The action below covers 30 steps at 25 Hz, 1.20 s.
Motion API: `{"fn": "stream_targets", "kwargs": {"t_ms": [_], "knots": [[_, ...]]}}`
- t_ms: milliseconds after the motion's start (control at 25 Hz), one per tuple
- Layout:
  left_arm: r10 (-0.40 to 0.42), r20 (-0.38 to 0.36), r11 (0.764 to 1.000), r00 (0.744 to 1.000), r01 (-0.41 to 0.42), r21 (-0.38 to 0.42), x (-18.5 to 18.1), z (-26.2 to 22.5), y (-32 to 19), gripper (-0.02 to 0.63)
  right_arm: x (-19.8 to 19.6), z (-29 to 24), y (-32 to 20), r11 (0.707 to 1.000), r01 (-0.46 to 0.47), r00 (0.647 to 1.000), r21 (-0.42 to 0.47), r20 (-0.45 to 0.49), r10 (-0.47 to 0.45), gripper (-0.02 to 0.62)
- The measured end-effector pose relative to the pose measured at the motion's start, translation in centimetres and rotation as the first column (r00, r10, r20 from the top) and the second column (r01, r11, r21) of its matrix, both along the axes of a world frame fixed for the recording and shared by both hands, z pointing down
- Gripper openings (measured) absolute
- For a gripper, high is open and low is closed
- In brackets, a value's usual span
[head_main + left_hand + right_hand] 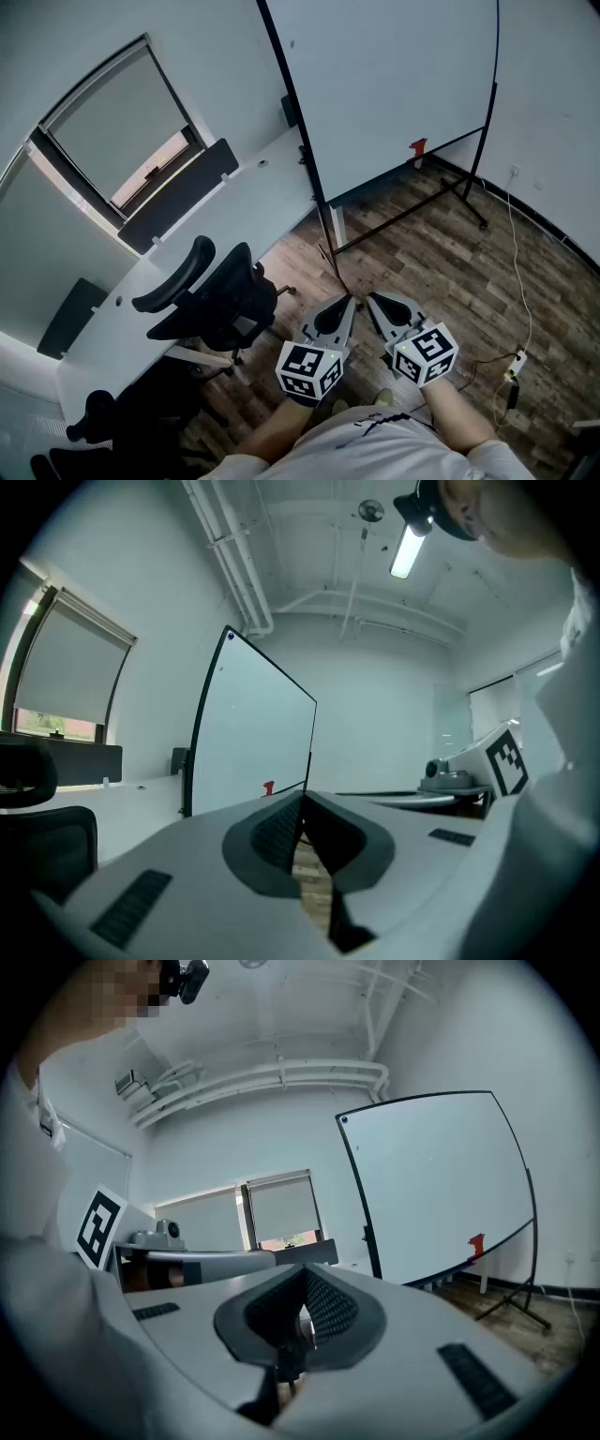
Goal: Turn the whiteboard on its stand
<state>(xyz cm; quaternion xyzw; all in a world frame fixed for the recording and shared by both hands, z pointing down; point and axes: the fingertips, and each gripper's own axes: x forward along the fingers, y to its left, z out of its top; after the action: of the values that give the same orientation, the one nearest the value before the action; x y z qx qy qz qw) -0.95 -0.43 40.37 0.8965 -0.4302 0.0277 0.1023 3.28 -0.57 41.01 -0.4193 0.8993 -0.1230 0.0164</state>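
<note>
From the head view, my left gripper (345, 305) and my right gripper (375, 302) were held close to my body, tips side by side and aimed across the wooden floor (441, 272). The whiteboard (394, 84) stood well apart from both, upright on its black stand (412, 211), beside the long white desk (234, 197), with a small red thing (417, 148) on its lower edge. Neither gripper touched the board or the frame.

In the left gripper view, my left gripper (302, 803) had its jaws pressed fully together with nothing between them. The whiteboard (253, 733) showed ahead at an angle, out of reach.

In the right gripper view, my right gripper (302, 1279) also had its jaws closed to the tips and empty. The whiteboard (436, 1185) stood off to the right.

I judged that the turning had not begun: the approach, a hold on the board's edge or frame, and the turn itself all remained.
</note>
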Motion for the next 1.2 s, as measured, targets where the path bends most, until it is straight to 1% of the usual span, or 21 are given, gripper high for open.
{"fn": "stream_targets", "kwargs": {"t_ms": [440,600,720,1000,1200], "knots": [[-0.008,0.006,1.000,1.000,0.008,0.007,2.4,0.4,-1.3,0.012,2.1,-0.1,-0.9,1.000,0.010,1.000,0.022,-0.021,-0.010,0.014],[-0.008,-0.010,1.000,1.000,0.009,0.018,3.1,0.1,-1.5,0.013,2.8,0.0,-0.8,1.000,0.028,0.999,-0.001,0.026,-0.028,0.014],[-0.024,-0.014,1.000,1.000,0.024,0.018,3.1,0.2,-2.0,0.014,3.6,0.2,-0.7,0.999,0.038,0.998,-0.010,0.050,-0.038,0.014],[-0.085,0.015,0.996,0.996,0.085,0.011,3.0,0.7,-4.0,0.013,6.0,-0.2,-1.9,0.999,0.043,0.994,0.002,0.104,-0.043,0.014],[-0.099,0.035,0.995,0.994,0.100,-0.002,3.4,1.7,-4.7,0.013,6.6,0.2,-3.5,1.000,0.025,0.993,-0.019,0.117,-0.023,0.014]]}}
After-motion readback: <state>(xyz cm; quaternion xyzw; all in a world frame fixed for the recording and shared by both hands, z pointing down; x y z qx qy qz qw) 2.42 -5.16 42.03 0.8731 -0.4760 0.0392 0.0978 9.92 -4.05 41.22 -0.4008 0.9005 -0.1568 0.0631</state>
